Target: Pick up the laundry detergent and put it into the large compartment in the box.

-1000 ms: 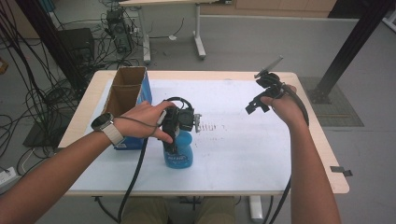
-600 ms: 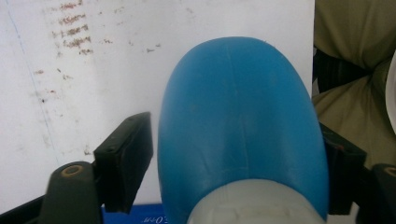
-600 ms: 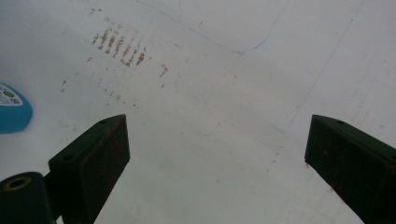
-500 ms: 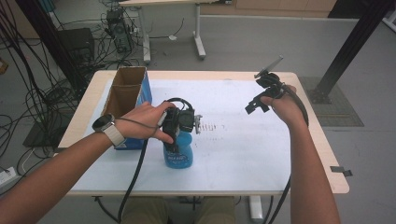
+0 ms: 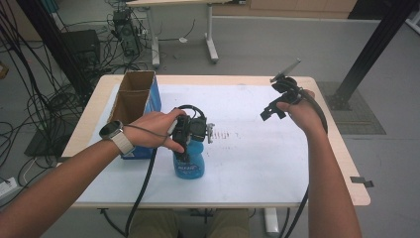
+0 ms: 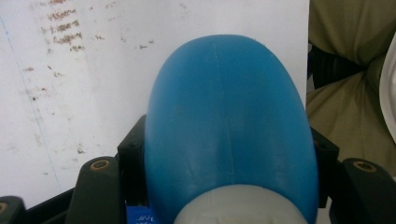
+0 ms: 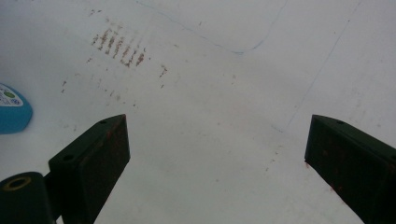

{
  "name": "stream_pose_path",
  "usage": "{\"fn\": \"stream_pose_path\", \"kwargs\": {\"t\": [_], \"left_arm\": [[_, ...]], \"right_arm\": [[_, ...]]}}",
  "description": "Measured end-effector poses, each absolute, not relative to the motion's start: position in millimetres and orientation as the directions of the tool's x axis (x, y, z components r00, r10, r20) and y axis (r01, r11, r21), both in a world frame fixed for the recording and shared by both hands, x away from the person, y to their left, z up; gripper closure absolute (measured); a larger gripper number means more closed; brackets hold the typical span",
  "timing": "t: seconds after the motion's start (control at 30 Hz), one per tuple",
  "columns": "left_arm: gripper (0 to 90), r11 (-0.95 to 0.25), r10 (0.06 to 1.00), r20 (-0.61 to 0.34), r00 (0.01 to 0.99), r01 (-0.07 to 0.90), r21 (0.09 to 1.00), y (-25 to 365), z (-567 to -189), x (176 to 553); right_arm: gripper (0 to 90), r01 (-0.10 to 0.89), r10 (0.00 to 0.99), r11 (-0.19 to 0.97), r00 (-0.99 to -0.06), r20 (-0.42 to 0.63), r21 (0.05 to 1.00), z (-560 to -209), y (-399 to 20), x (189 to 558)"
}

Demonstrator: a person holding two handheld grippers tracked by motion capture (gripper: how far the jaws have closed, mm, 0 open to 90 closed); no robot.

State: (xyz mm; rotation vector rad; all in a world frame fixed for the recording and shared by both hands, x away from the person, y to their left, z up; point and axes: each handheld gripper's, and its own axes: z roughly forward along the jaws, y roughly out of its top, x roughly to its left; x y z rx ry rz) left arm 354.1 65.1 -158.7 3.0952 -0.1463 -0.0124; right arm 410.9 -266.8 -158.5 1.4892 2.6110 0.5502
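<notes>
Blue plastic bottle stands upright near the front edge of the white bench, just beside the cardboard box, pinched at its neck by the left gripper, whose jaws have just been closing onto it, apparently for a lift. Against the earlier frame, both hands sit where they were. Well apart, the right gripper hovers over bare bench, jaws spread wide, seemingly waiting.
</notes>
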Motion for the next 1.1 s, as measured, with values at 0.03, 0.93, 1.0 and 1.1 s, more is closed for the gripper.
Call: {"fn": "stream_pose_path", "kwargs": {"t": [0.03,0.93,1.0,1.1], "left_arm": [[37.2,-0.995,-0.094,-0.006,0.996,-0.094,0.043,65.1,-158.7,354.1],[37.1,-0.994,-0.094,0.0,0.996,-0.094,0.046,65.7,-158.7,352.6],[37.1,-0.995,-0.094,0.0,0.996,-0.093,0.044,65.4,-158.7,352.4],[37.1,-0.995,-0.094,0.001,0.996,-0.094,0.044,65.4,-158.7,352.3]], "right_arm": [[6.6,0.816,0.847,0.461,-0.522,0.102,0.349,-158.5,-266.8,410.9],[6.6,0.817,0.847,0.463,-0.522,0.1,0.345,-159.3,-265.9,410.9],[6.6,0.816,0.847,0.463,-0.523,0.099,0.345,-159.3,-266.2,410.6],[6.6,0.817,0.847,0.462,-0.522,0.1,0.345,-159.1,-266.6,410.4]]}}
